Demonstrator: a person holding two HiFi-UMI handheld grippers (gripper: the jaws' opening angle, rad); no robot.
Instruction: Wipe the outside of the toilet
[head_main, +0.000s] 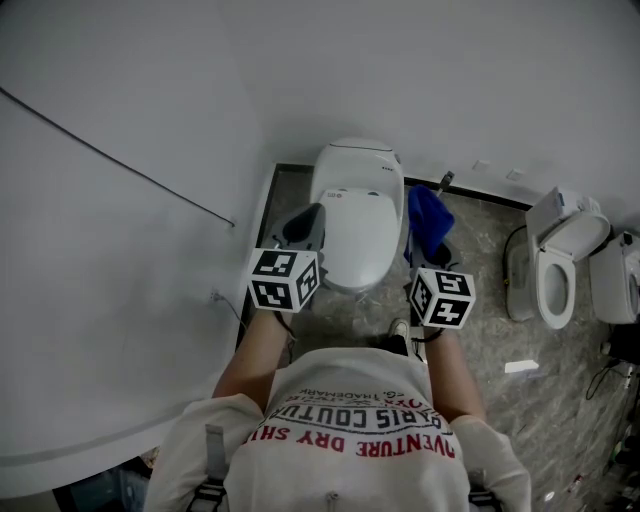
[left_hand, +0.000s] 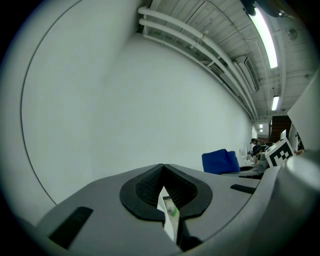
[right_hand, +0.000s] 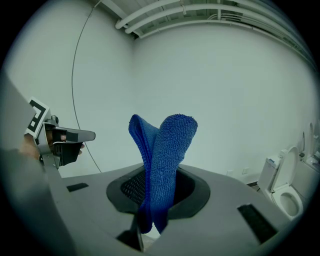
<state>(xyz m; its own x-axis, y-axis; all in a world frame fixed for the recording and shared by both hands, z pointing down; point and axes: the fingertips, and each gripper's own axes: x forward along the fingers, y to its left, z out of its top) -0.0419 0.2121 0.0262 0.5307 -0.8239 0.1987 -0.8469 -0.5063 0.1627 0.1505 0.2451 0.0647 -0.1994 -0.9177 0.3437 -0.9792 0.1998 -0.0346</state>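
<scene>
A white toilet (head_main: 355, 215) with its lid down stands against the wall in the head view, straight ahead of me. My left gripper (head_main: 303, 228) hovers by the toilet's left side, jaws together with nothing in them (left_hand: 166, 192). On the toilet's right side, my right gripper (head_main: 432, 248) is shut on a folded blue cloth (head_main: 424, 215). That cloth (right_hand: 162, 160) sticks up from between the jaws of the right gripper (right_hand: 155, 200) in its own view. The left gripper view shows the cloth (left_hand: 220, 161) off to the right. The cloth and the toilet are apart.
A white wall (head_main: 120, 250) with a thin dark cable (head_main: 120, 165) closes in on the left. A second toilet (head_main: 555, 265) with its lid up stands to the right, another white fixture (head_main: 615, 275) beside it. A small white item (head_main: 521, 367) lies on the stone floor.
</scene>
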